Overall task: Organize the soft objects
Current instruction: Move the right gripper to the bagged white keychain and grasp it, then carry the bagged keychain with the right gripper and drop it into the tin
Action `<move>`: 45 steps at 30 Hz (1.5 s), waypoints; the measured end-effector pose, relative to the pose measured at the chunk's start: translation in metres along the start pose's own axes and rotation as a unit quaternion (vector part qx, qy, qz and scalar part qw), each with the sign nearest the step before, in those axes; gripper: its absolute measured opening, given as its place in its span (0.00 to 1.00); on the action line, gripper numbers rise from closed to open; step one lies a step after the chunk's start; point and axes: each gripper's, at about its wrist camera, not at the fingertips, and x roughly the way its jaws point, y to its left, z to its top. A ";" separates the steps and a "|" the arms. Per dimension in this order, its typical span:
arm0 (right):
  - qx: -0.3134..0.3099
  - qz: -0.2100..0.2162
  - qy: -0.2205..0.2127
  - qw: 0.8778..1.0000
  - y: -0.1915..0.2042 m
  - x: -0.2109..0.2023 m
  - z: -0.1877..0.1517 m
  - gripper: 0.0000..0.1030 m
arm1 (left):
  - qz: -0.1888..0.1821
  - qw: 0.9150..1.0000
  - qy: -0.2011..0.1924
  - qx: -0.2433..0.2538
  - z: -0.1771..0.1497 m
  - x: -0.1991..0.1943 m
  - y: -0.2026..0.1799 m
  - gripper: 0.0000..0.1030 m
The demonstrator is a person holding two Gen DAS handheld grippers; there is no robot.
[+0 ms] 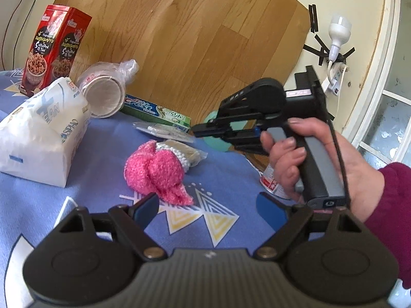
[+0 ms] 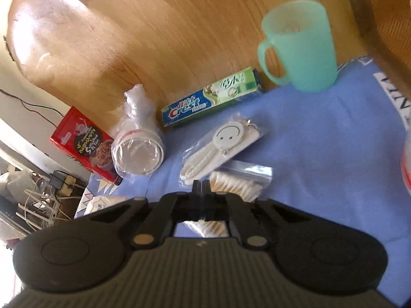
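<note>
Two grippers over a cluttered blue cloth (image 1: 90,179)
Left gripper (image 1: 209,206) fingers spread behind the pink scrubber (image 1: 156,172); right gripper (image 2: 201,183) fingers pressed together, empty.

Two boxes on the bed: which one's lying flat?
The Crest toothpaste box lies flat along the wooden board; the red snack box stands upright.

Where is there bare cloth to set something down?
Bare cloth lies right of the cotton swab bag, below the green mug; also near the open left gripper, below the pink knit piece. The back row along the toothpaste box is crowded.
</note>
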 end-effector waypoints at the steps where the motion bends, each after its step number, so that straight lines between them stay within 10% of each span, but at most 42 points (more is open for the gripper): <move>1: -0.046 -0.009 -0.016 0.999 0.011 -0.001 0.001 0.08 | 0.002 1.000 -0.001 0.001 0.000 0.000 -0.001 0.83; 5: -0.236 -0.026 0.012 0.971 0.057 0.029 0.002 0.57 | 0.007 1.000 -0.009 0.006 -0.001 -0.003 -0.002 0.87; 11: -0.424 -0.126 0.046 0.896 0.086 0.095 -0.023 0.74 | -0.001 1.000 -0.004 -0.005 0.001 -0.001 0.003 0.88; 22: -0.476 -0.161 -0.036 0.864 0.062 0.078 -0.014 0.21 | -0.009 1.000 -0.001 -0.018 0.002 0.001 0.008 0.88; 28: -0.469 -0.135 -0.071 0.870 0.034 -0.019 -0.036 0.16 | 0.003 1.000 -0.002 -0.012 0.001 0.001 0.006 0.88; 35: -0.507 -0.071 -0.028 0.859 -0.018 -0.127 -0.148 0.21 | -0.004 1.000 0.005 -0.027 0.002 0.001 0.012 0.88; 39: -0.445 -0.059 -0.008 0.893 -0.051 -0.163 -0.181 0.56 | -0.022 0.999 0.016 -0.026 0.001 0.000 0.008 0.86; 45: -0.366 -0.024 -0.049 0.929 -0.060 -0.175 -0.178 0.74 | -0.080 0.994 0.073 -0.002 0.004 0.020 -0.040 0.85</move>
